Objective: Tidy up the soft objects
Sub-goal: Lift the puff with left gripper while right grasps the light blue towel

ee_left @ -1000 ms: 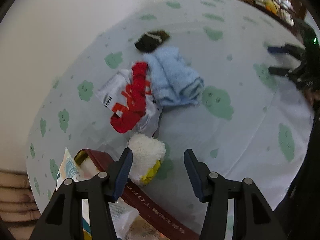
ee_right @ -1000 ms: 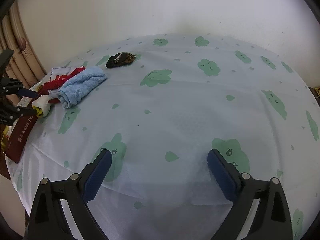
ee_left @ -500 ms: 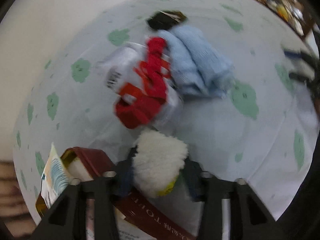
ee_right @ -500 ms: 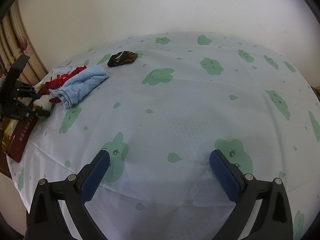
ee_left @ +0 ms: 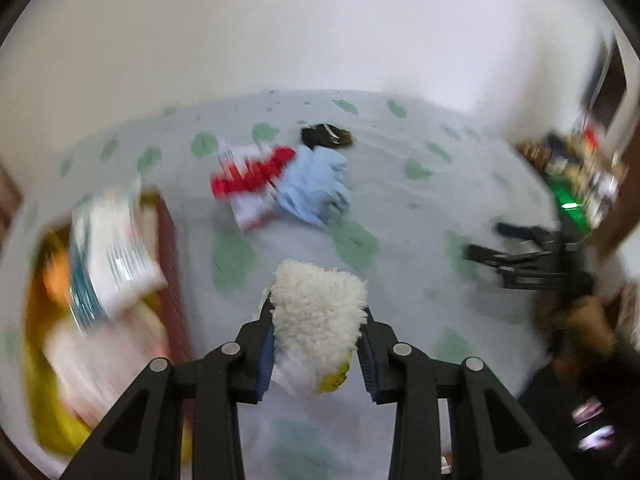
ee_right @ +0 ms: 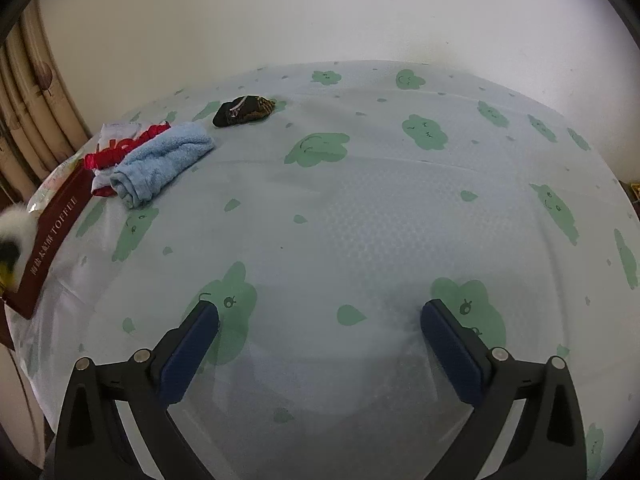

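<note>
My left gripper (ee_left: 316,320) has a fluffy white soft item (ee_left: 320,308) with a yellow underside between its pads. The jaws are closing on it and it hangs above the cloud-print sheet (ee_right: 360,208). In the right wrist view the same item (ee_right: 12,228) is a blur at the far left edge. Further back lie a rolled light-blue towel (ee_left: 316,186) (ee_right: 160,162), a red fabric piece (ee_left: 252,174) (ee_right: 120,146) on a white packet, and a small black pouch (ee_left: 326,136) (ee_right: 244,110). My right gripper (ee_right: 320,316) (ee_left: 484,240) stands open low over bare sheet.
A dark red box (ee_right: 56,232) (ee_left: 168,260) lies at the sheet's left edge with a white packet (ee_left: 112,256) on it. A cluttered shelf (ee_left: 580,172) stands beyond the right side. Curtain folds (ee_right: 28,120) hang at far left; a white wall runs behind.
The left gripper closed on the fluffy white item, lifted it off the red box and rolled, so the view has swung. The right gripper has stayed put.
</note>
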{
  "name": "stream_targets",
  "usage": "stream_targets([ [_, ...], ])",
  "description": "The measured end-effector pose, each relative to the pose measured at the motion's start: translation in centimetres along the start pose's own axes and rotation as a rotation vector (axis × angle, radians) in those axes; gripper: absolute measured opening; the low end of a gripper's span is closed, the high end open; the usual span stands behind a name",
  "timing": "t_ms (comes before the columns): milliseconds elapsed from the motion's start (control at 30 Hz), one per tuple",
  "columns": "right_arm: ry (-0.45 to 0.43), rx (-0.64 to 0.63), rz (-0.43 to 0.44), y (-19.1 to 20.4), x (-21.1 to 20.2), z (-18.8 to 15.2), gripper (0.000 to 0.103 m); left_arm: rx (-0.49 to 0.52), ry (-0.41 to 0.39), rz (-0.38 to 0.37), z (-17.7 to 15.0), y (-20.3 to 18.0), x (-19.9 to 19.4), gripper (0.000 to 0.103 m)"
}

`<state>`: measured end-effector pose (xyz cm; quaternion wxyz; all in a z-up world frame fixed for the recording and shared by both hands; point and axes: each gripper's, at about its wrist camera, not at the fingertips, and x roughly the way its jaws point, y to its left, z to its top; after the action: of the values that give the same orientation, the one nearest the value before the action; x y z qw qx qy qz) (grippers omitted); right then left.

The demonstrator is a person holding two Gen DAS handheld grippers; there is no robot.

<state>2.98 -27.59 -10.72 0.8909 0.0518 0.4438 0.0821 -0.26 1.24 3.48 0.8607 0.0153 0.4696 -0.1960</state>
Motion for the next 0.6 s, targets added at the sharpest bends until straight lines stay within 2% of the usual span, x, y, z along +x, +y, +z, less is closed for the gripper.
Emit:
stream_targets([
  [233, 0.013, -0.026, -0.034, 0.5, 0.2, -0.1, 0.102, -0.099, -0.056, -0.029, -5.4, -2.8, -1.6, 0.036],
  [300, 0.018, -0.036, -0.047, 0.7, 0.3, -0.1, 0.102, -0.107, -0.083, -0.008, -6.4, -2.9, -2.1, 0.036],
  [600, 0.029, -0.058, -0.08, 1.1, 0.6, -0.1, 0.102, -0.16, -0.141, 0.013, -8.2, -1.4, -4.2, 0.036],
])
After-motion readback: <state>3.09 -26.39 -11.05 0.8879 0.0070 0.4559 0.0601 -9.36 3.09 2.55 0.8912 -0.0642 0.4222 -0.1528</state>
